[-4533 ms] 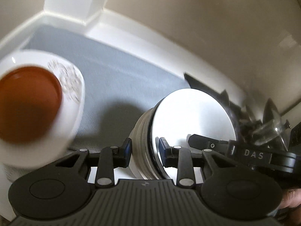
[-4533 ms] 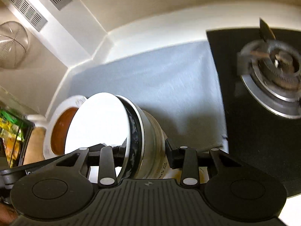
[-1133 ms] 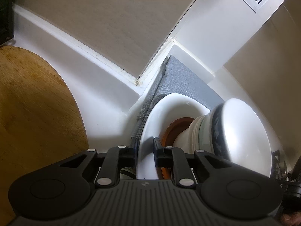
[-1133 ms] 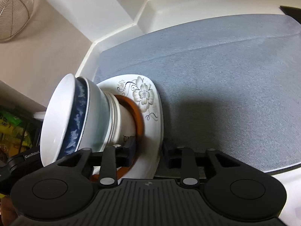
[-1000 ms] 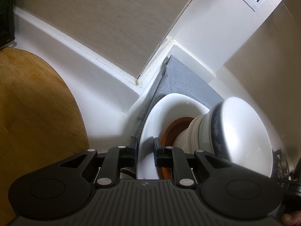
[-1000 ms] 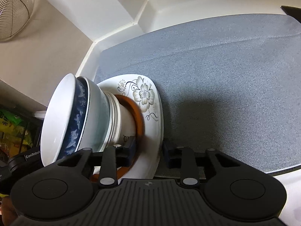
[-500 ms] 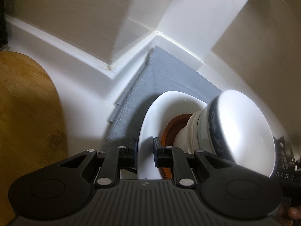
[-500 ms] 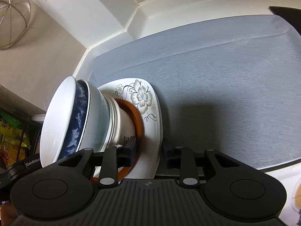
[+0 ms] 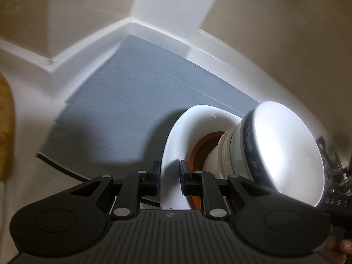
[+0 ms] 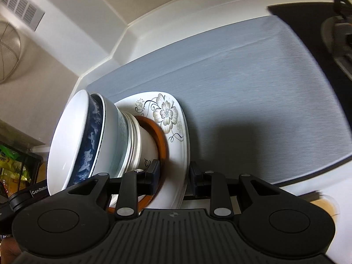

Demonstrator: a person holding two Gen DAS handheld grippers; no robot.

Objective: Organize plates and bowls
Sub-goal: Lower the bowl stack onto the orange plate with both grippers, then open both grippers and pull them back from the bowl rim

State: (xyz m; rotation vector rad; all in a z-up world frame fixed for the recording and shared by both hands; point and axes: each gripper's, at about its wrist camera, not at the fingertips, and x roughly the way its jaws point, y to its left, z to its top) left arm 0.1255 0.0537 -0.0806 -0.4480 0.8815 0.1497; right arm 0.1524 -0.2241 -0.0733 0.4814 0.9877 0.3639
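Two grippers are seen clamped on opposite edges of one white floral plate (image 10: 173,132), which is held above the grey mat (image 10: 253,92). The plate's rim is pinched between the fingers of the left gripper (image 9: 169,177) and of the right gripper (image 10: 173,177). On the plate a brown saucer (image 10: 164,145) is carried, and on that a stack of nested bowls (image 10: 96,140), a blue-patterned bowl (image 10: 91,138) among them. A stove burner (image 10: 336,35) is seen blurred beyond the mat. A wooden board (image 9: 5,127) is glimpsed at the left edge of the left wrist view.
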